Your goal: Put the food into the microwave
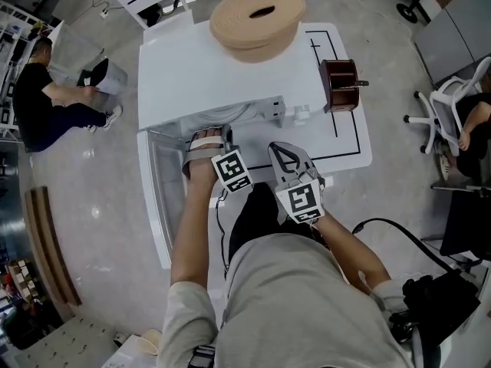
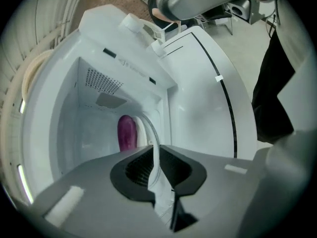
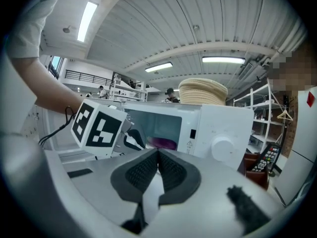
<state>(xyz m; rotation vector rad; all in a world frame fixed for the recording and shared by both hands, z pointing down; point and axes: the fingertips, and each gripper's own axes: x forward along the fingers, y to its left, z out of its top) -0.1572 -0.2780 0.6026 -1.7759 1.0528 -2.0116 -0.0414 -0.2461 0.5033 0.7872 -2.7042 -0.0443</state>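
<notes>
The white microwave stands on the table with its door swung open to the left. Inside it, a purple piece of food lies on a clear glass plate; the food also shows through the opening in the right gripper view. My left gripper is at the mouth of the cavity, pointing down into it. Only a thin slit remains between the left gripper's jaws, with nothing in it. My right gripper hangs just right of it, in front of the control panel. The right gripper's jaws are shut and empty.
A straw hat sits on the microwave. A brown holder with remote controls stands at the table's right, inside a black line on the table top. A person sits on the floor at left; another sits on a chair at right.
</notes>
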